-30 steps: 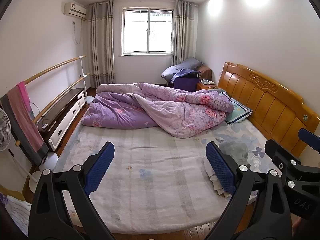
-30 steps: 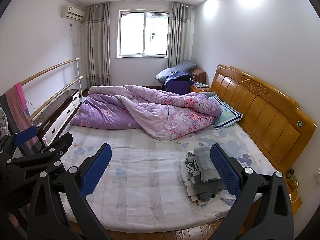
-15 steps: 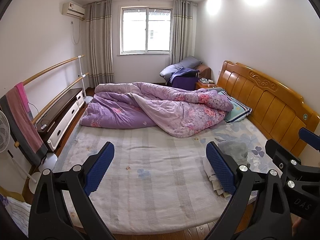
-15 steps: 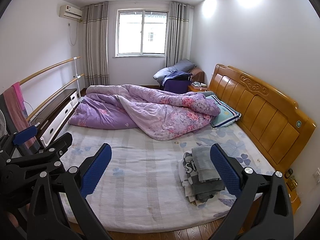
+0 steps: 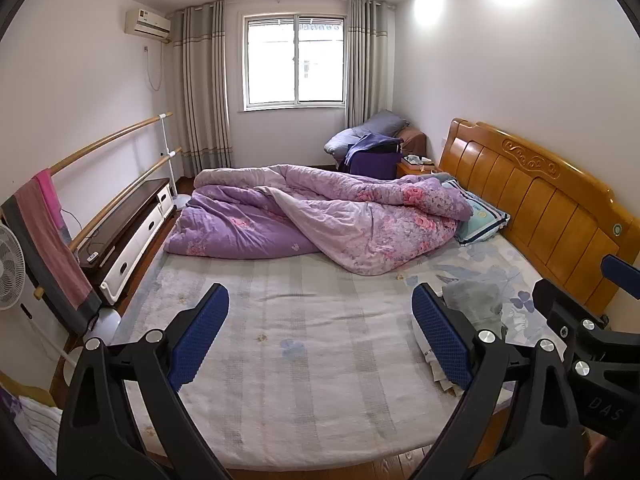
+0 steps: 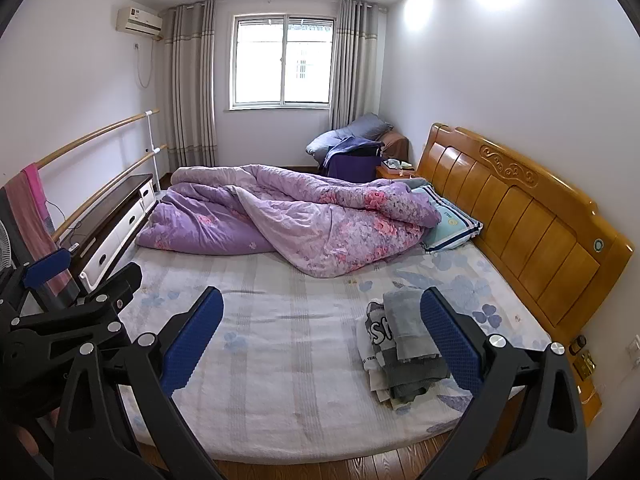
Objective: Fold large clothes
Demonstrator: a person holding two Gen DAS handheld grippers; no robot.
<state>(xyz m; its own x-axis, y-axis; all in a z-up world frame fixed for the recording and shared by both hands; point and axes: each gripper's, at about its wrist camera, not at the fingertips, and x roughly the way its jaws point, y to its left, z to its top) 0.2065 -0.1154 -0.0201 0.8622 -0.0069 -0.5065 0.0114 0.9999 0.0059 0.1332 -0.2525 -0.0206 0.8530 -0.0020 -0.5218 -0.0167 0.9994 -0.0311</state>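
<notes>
A stack of folded clothes (image 6: 404,348), grey on top with a white printed piece beneath, lies on the bed's near right part; in the left wrist view (image 5: 476,308) it is partly hidden behind my finger. My left gripper (image 5: 320,336) is open and empty, held above the bed's near edge. My right gripper (image 6: 320,336) is open and empty, to the right of the left one, with the stack just inside its right finger (image 6: 452,340). Each gripper shows at the other view's edge.
A crumpled purple floral quilt (image 5: 320,216) covers the bed's far half, with a pillow (image 5: 480,216) by the wooden headboard (image 5: 540,204). A low cabinet (image 5: 124,236), towel rail with towels (image 5: 48,240) and a fan (image 5: 10,268) stand on the left. A pale striped sheet (image 5: 312,344) covers the near bed.
Both views have shifted slightly, so the bed and clothes stack sit a little further left. Both grippers stay open and empty.
</notes>
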